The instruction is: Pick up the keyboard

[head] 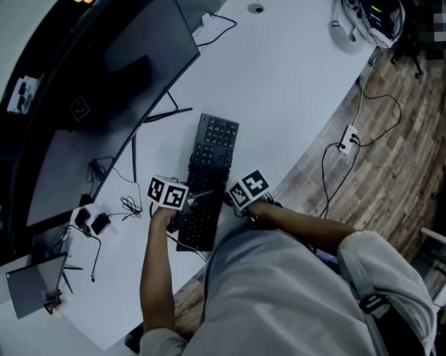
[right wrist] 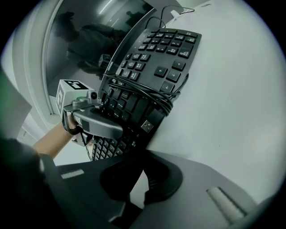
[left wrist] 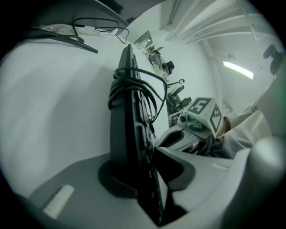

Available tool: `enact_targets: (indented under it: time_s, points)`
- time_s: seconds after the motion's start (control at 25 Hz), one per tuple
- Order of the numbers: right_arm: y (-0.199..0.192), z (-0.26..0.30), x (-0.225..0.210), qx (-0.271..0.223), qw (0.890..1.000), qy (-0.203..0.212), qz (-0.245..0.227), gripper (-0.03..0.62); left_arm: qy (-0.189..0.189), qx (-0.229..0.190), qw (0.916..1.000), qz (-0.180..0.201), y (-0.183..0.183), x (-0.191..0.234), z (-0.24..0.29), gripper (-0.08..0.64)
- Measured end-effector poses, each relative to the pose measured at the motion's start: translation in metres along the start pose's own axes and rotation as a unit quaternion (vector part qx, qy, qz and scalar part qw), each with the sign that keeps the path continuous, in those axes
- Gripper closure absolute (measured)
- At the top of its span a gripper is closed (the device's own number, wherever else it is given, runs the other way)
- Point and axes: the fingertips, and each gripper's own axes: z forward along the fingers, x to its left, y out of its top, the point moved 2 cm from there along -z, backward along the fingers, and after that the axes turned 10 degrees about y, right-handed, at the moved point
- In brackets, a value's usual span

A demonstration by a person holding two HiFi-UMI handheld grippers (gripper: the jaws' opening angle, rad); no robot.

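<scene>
Clamping left claw (left wrist: 149, 175) and right claw (right wrist: 140, 180) narrowly onto opposite side edges of the black keyboard (head: 211, 163), toward its near end, with a cable (right wrist: 147, 96) wrapped round its middle. Lying lengthwise on the white tabletop (head: 278, 84) beside the monitor (head: 110, 90). Apparently completing the grasp. Next, probably needing an even, level lift from both sides.

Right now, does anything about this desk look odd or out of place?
Yes: the keyboard has its own cable wound around its middle, USB plug hanging loose, so it is not plugged in.
</scene>
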Motion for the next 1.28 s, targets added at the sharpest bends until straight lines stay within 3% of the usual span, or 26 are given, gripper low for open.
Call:
enact_targets:
  time_s: [0.16, 0.44, 0.8, 1.08, 1.28]
  points:
    - [-0.002, -0.001, -0.001, -0.003, 1.000, 0.003, 0.009, 0.600, 0.007, -0.006, 1.0000, -0.004, 0.000, -0.008, -0.002, 0.560]
    - [-0.003, 0.002, 0.000, -0.001, 1.000, 0.013, 0.022, 0.598, 0.057, 0.003, 0.9984, -0.002, -0.003, -0.012, -0.005, 0.560]
    - [-0.003, 0.001, 0.002, 0.004, 1.000, 0.021, 0.018, 0.598, 0.074, -0.019, 0.9967, -0.029, -0.007, -0.013, -0.010, 0.560]
    - [0.000, 0.000, 0.003, 0.003, 1.000, 0.030, 0.008, 0.597, 0.097, -0.030, 0.9947, -0.020, -0.008, -0.018, -0.016, 0.560]
    - [0.006, -0.009, -0.001, -0.027, 0.999, 0.018, 0.014, 0.597, 0.098, -0.035, 0.9945, -0.014, -0.010, -0.022, -0.020, 0.560]
